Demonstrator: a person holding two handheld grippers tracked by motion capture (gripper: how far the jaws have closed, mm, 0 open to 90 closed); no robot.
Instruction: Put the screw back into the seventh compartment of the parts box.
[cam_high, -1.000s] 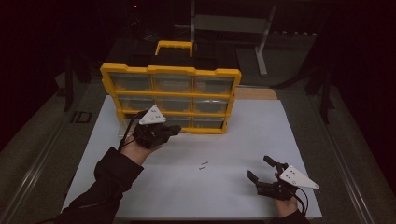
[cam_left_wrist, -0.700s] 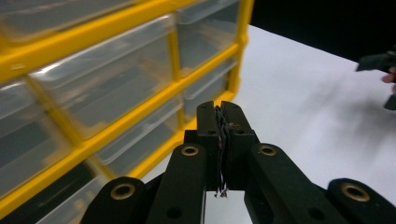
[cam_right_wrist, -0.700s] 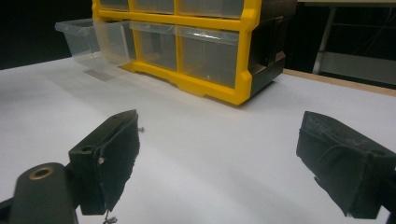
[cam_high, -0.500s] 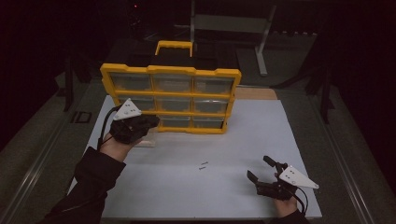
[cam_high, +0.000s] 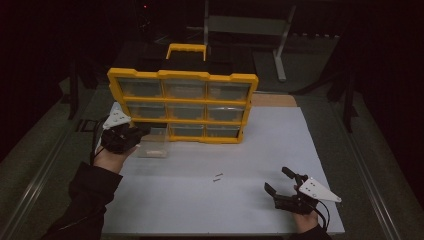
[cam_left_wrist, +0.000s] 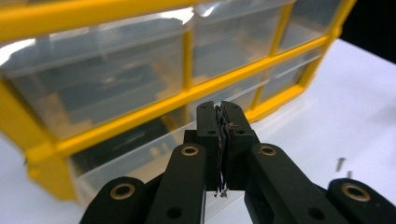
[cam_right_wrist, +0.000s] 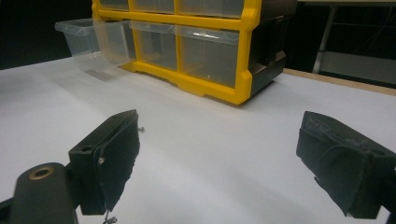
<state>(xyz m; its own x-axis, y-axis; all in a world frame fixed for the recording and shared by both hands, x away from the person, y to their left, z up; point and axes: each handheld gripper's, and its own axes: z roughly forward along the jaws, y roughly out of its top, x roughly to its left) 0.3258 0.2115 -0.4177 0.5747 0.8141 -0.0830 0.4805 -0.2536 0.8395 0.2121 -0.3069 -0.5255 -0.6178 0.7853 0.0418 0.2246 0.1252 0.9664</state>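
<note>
Standing upright toward the far side of the table (cam_high: 280, 150), a yellow organizer cabinet (cam_high: 182, 106) presents a three-by-three grid of clear drawers. The bottom-left drawer (cam_high: 153, 142) is pulled partway out toward the near edge; a pale item lies inside it, too small to identify. The left gripper (cam_high: 131, 135) sits at the front of this drawer near the table's left edge, and in the left gripper view its jaws are pressed tightly together on the drawer's front lip (cam_left_wrist: 154, 154). The right gripper (cam_high: 281, 186) rests low near the table's near right corner, well apart from the cabinet, jaws spread wide with nothing between them. Two small screws (cam_high: 217, 176) lie on the white surface between the cabinet and the near edge, roughly central.
</note>
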